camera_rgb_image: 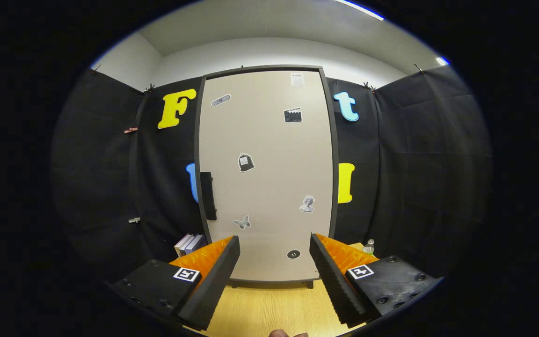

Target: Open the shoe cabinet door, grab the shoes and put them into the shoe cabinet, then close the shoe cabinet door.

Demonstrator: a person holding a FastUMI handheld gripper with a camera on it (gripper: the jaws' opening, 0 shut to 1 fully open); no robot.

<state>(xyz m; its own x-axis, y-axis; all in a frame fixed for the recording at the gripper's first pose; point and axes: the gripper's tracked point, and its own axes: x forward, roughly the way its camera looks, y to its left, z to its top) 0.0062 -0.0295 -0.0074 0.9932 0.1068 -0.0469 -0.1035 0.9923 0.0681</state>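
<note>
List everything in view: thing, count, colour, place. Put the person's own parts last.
shoe cabinet door: one, beige with dark frame, shut, standing straight ahead beyond the fingers
door handle: one, black, on the door's left edge at mid height
stickers: about eight, mostly black and grey, scattered over the door
books: a few, pale and blue spines, left of the cabinet's foot
bottle: one, clear, right of the cabinet's foot; too small to tell more
wooden surface: one, light wood, under the cabinet and the fingers
gripper: one, open, fingers apart and holding nothing, aimed at the door
fingertip: a person's, just below the gripper
</note>
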